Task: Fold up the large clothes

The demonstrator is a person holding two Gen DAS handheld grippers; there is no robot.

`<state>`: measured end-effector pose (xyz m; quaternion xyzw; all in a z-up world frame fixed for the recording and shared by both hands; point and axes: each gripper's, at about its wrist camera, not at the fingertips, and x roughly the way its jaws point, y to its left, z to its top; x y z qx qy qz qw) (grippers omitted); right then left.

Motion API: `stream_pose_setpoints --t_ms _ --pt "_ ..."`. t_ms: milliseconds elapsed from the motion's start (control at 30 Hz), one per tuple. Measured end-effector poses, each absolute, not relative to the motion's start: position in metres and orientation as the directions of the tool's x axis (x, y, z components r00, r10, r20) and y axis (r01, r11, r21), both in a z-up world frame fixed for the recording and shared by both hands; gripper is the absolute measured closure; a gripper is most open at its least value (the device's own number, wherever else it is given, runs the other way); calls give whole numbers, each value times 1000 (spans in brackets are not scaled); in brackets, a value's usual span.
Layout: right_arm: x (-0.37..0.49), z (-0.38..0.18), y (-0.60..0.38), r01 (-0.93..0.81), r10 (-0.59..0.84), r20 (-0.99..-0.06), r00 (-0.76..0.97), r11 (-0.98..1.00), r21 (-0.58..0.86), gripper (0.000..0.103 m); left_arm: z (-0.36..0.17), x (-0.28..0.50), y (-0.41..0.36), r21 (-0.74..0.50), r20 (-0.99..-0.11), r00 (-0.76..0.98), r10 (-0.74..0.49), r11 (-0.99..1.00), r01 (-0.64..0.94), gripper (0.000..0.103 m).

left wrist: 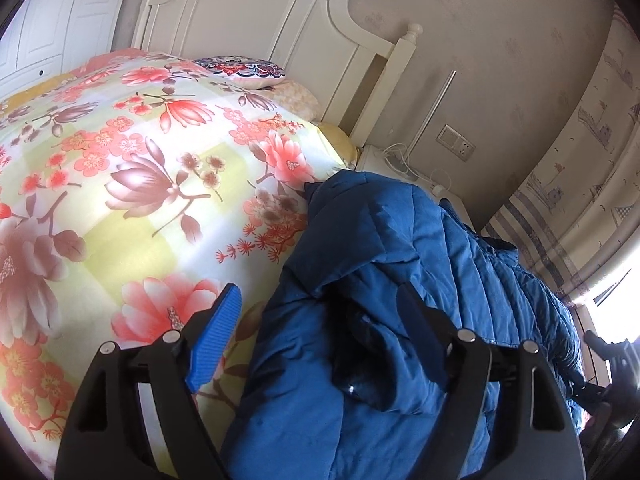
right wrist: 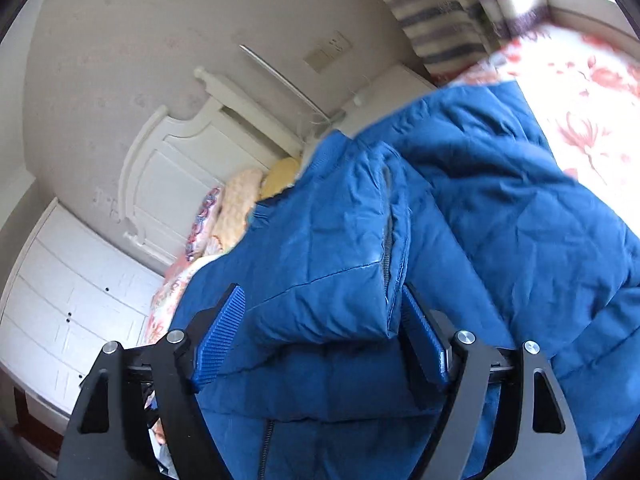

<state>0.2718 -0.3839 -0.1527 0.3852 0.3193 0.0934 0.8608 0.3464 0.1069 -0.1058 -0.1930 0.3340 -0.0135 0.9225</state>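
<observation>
A large blue padded jacket (left wrist: 400, 280) lies crumpled along the right side of the bed, on a floral quilt (left wrist: 140, 160). My left gripper (left wrist: 320, 336) is open, its blue-padded fingers (left wrist: 216, 344) straddling a bunched fold of the jacket without closing on it. In the right wrist view the same jacket (right wrist: 480, 220) fills most of the frame, its zipper edge (right wrist: 387, 256) running down the middle. My right gripper (right wrist: 324, 340) is open, with a thick fold of the jacket lying between its wide-apart fingers (right wrist: 220, 340).
A white headboard (left wrist: 280, 32) and patterned pillows (left wrist: 244, 68) stand at the bed's far end. A white nightstand (left wrist: 392, 164) with cables sits beside the bed, under a wall socket (left wrist: 456, 142). Curtains (left wrist: 580, 184) hang at right. A white wardrobe (right wrist: 68, 304) stands at left.
</observation>
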Motion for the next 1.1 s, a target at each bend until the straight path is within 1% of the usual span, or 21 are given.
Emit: stream_pose_setpoints --t_ms 100,133,167,200,233,267,367,467,533,567,633,733,767,800,833,900,967,1000,1033,1100 --pt "281 -161 -373 115 415 -505 757 676 728 27 -107 349 107 -364 -616 771 -161 926 -98 24" --pt "286 -161 -371 114 407 -507 760 684 721 33 -108 350 106 -361 -619 768 -163 928 -94 24" --pt "286 -160 -366 109 401 -505 764 692 714 48 -108 350 105 -359 -622 765 -165 929 -91 24" --pt "286 -159 -365 104 396 -502 769 697 709 55 -108 351 105 -358 -623 765 -167 930 -89 24" --pt "284 -157 -364 93 393 -491 778 701 707 65 -109 351 105 -359 -622 765 -167 929 -89 24" --pt "282 -152 -360 70 375 -471 798 720 691 70 -109 350 106 -361 -621 765 -168 928 -89 24" --pt "264 -116 -343 -26 306 -417 856 830 557 77 -109 350 107 -365 -620 766 -169 927 -91 24" --pt "239 -80 -334 -84 254 -353 901 898 432 79 -108 349 106 -359 -614 772 -164 929 -88 24" --pt "225 -69 -341 -86 240 -329 914 904 419 79 -106 347 105 -352 -605 780 -162 932 -79 23" --pt "221 -68 -347 -81 239 -332 913 901 427 79 -105 346 103 -344 -603 781 -161 936 -73 22" --pt "222 -80 -359 -50 232 -376 897 898 437 78 -104 347 99 -328 -608 777 -160 943 -63 21" --pt "237 -128 -369 40 244 -532 811 884 466 77 -105 348 99 -325 -614 773 -161 944 -62 21" --pt "245 -152 -373 93 252 -604 757 872 480 75 -105 349 99 -328 -615 772 -161 943 -64 21" --pt "245 -161 -376 105 269 -605 749 854 509 75 -106 349 100 -332 -616 771 -162 941 -67 21" --pt "242 -163 -381 111 285 -588 757 831 546 74 -106 349 102 -336 -618 769 -163 939 -71 21" --pt "231 -150 -390 162 222 -568 793 821 547 74 -107 349 104 -345 -618 769 -162 935 -80 21" --pt "211 -121 -391 229 38 -502 864 858 460 74 -107 349 105 -348 -615 771 -162 934 -81 21" --pt "207 -108 -385 213 11 -469 883 881 423 74 -106 349 105 -348 -610 775 -163 934 -77 21" --pt "210 -95 -375 170 25 -455 890 909 381 74 -104 347 104 -347 -598 784 -165 935 -68 20" --pt "221 -81 -355 142 15 -490 871 949 282 74 -102 345 102 -345 -584 794 -169 937 -54 19"
